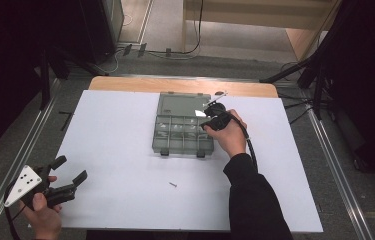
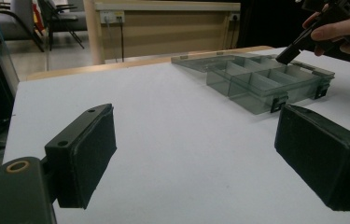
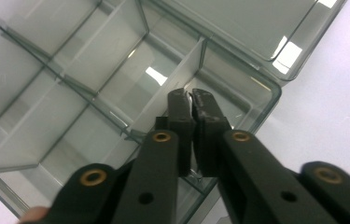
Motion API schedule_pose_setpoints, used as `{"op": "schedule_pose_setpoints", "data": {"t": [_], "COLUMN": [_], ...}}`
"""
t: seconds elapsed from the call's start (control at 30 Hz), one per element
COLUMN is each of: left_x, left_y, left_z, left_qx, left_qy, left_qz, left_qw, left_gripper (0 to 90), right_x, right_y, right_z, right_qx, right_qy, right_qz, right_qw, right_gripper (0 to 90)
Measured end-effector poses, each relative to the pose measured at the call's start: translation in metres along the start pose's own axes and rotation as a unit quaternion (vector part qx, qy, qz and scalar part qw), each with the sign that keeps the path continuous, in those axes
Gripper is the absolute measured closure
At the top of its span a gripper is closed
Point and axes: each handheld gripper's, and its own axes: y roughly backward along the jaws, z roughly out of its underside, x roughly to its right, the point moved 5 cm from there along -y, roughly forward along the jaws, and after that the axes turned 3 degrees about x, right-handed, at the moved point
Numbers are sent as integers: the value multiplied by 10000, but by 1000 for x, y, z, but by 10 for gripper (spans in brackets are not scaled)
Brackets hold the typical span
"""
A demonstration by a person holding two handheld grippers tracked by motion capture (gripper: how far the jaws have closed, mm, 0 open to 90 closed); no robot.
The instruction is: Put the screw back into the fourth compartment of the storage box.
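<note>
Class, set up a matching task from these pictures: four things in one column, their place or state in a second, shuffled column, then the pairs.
Things:
1. left claw
2. right claw
3. organiser box
4. small screw

Place or state:
A. lid open, divided into compartments
B. jaws wide apart, near the table's front left corner
C. lying loose on the white table in front of the box
D. jaws together, over a compartment at the box's right end

Pairs: 1-B, 2-D, 3-A, 4-C

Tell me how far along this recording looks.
Done: the clear grey plastic compartment box lies with its lid open. In hand: the right hand-held gripper, jaws together, tips over a compartment at the box's corner; whether it holds anything is unclear. Left: a small dark screw lies on the white table; the left hand-held gripper waits open.
</note>
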Motion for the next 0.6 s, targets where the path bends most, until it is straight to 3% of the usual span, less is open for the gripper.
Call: {"op": "schedule_pose_setpoints", "data": {"t": [0.1, 0.23, 0.47, 0.6], "left_x": [0, 0, 1, 2], "left_y": [0, 0, 0, -1], "left_z": [0, 0, 0, 0], "left_qx": [1, 4, -4, -13], "left_qy": [8, 6, -14, -17], "left_qz": [1, -7, 9, 13], "left_qw": [10000, 10000, 10000, 10000], "left_gripper": [127, 127, 127, 127], "right_x": [0, -3, -24, -37], "right_y": [5, 15, 35, 44], "right_z": [0, -2, -1, 3], "right_qx": [75, 221, 250, 304], "right_qy": [-44, -77, 104, 202], "right_qz": [-45, -215, -531, -574], "right_qw": [10000, 9995, 9982, 9977], "right_gripper": [791, 653, 349, 252]}}
